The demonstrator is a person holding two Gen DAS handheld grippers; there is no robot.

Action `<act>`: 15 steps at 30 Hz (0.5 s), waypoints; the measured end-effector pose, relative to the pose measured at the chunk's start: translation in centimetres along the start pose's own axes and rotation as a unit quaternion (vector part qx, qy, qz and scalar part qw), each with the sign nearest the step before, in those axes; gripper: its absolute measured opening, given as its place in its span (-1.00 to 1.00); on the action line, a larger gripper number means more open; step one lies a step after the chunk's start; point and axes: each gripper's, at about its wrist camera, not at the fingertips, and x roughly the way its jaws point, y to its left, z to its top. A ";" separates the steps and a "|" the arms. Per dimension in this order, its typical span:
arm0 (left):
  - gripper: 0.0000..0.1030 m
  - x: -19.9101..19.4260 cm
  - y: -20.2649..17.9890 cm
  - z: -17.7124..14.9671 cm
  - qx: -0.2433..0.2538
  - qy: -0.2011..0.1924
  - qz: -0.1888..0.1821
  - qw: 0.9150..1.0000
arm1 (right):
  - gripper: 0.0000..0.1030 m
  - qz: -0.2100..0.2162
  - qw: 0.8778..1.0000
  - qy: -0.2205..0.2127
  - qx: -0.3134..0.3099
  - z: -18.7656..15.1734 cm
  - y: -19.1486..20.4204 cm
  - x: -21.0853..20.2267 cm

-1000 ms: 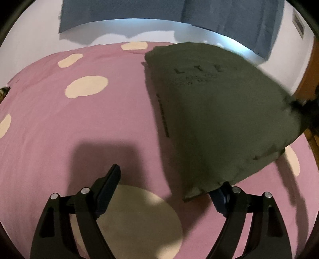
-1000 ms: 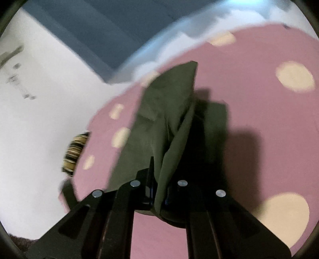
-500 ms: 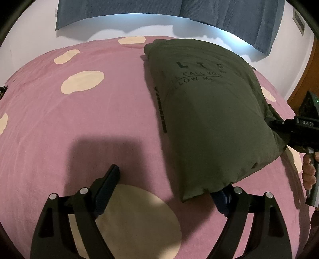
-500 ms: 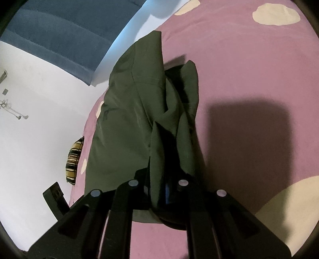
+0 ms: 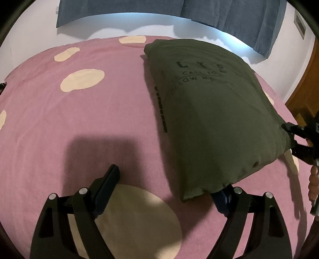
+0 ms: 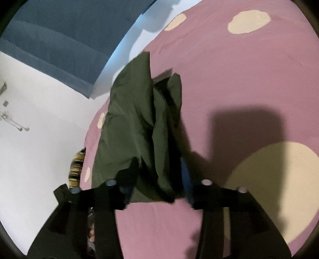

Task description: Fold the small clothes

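An olive-green T-shirt [image 5: 209,111] with dark lettering lies folded on the pink bedspread [image 5: 79,119]. My left gripper [image 5: 171,189] is open; the shirt's near corner drapes over its right finger. In the right wrist view the shirt [image 6: 139,127] shows bunched folds at its near edge. My right gripper [image 6: 159,179] is open, its fingers standing either side of that bunched edge. The right gripper also shows in the left wrist view [image 5: 297,139] at the shirt's right edge.
The bedspread has cream spots [image 5: 81,79]; a big one lies under the left gripper [image 5: 139,219]. A blue curtain [image 5: 179,12] hangs on the white wall behind. A wooden door [image 5: 307,83] stands at right. A striped object [image 6: 76,167] lies at the bed's edge.
My right gripper has opened and let go of the shirt's edge. The shirt has come down from its lifted pose and settled flat on the bed. The left gripper has barely moved.
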 end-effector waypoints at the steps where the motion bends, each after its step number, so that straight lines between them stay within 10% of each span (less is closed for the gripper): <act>1: 0.63 -0.2 0.1 0.0 -0.002 -0.001 -0.007 1.000 | 0.22 -0.005 1.000 -0.005 0.004 -0.2 -0.2 -0.5; 15: 0.63 -3.5 4.9 0.3 -0.128 -0.005 -0.213 0.968 | 0.36 0.033 0.999 0.011 0.030 -0.2 -1.7 0.4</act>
